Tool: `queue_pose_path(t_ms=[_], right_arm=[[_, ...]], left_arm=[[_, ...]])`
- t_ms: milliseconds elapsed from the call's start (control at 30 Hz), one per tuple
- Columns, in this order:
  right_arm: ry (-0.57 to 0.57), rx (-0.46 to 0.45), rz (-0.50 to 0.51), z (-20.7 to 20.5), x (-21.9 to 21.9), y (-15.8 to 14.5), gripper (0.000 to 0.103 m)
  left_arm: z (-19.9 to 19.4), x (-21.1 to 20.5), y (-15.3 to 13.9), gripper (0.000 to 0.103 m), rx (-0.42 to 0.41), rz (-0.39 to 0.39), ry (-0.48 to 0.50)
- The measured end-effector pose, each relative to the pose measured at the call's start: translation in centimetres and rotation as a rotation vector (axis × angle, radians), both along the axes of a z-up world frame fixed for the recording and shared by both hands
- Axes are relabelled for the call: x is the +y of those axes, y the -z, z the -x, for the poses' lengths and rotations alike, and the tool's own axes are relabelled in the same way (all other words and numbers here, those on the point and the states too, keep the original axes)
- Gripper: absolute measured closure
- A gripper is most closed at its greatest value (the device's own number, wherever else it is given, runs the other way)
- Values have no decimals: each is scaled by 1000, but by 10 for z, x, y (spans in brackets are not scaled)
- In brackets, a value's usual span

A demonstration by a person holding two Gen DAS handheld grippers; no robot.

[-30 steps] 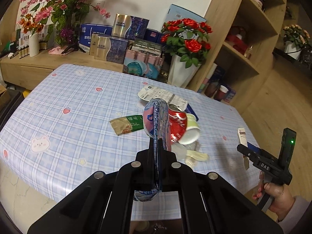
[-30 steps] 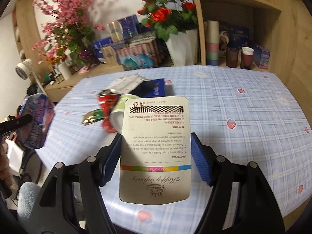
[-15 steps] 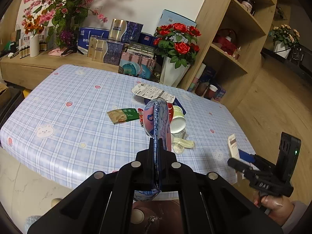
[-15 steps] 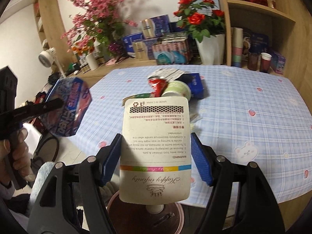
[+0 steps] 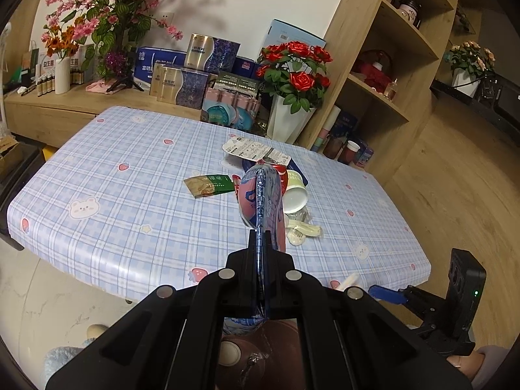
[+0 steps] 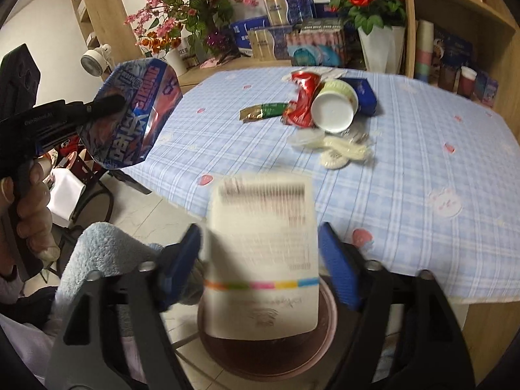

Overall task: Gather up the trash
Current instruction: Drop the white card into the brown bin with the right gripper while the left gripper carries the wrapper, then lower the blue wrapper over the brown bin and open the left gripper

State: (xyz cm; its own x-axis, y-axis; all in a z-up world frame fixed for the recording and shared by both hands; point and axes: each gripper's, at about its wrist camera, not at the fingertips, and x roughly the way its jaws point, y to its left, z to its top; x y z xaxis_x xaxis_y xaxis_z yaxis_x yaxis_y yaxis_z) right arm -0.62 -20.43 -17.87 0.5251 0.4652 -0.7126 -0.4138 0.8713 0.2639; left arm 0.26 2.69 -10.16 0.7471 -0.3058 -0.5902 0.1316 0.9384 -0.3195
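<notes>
Trash card (image 6: 263,256) blurry between the right hand-held gripper (image 6: 260,266) blue pads, jaws opening wider than before, card loose above the brown bin (image 6: 266,354), now off the worktop (image 6: 406,169), left hand-held gripper (image 5: 260,243) still squeezing the blue wrapper (image 5: 261,198).

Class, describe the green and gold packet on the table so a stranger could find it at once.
Start at the checked tablecloth and find the trash pile near its middle. The packet lies flat beside the crushed red can, the pile's only green and gold piece.
</notes>
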Motion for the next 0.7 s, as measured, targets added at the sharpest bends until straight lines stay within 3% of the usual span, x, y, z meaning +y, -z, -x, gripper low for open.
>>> queue_pose_path(t_ms=[333, 700], right_arm=[[101, -113, 33, -9, -18, -29, 7], [237, -181, 76, -21, -60, -44, 6]], left_arm=[[9, -11, 0, 100, 3, -29, 41], [10, -36, 9, 100, 54, -43, 185]])
